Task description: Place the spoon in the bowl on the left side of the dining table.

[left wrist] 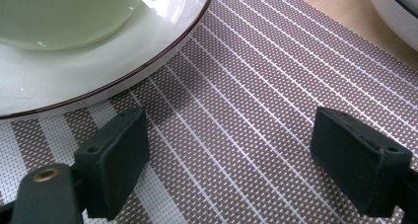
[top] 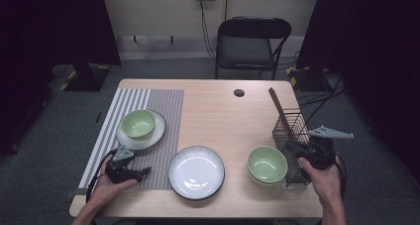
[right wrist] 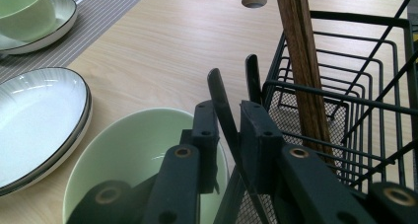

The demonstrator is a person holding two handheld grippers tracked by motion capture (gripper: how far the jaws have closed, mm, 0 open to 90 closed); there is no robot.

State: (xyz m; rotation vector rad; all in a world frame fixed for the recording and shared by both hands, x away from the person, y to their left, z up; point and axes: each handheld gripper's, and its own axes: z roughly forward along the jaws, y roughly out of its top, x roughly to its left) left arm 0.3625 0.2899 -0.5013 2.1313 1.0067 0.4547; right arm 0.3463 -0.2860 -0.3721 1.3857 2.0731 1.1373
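Beside wire rack (right wrist: 345,86), right claw (right wrist: 229,135) pinches thin black utensil handle (right wrist: 219,98)

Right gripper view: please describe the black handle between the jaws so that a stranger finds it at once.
Find the wire basket at the table's right edge, beside a green bowl. Two thin black handles rise at its rim. The nearer handle stands between the right gripper's jaws; the other handle stands beyond them.
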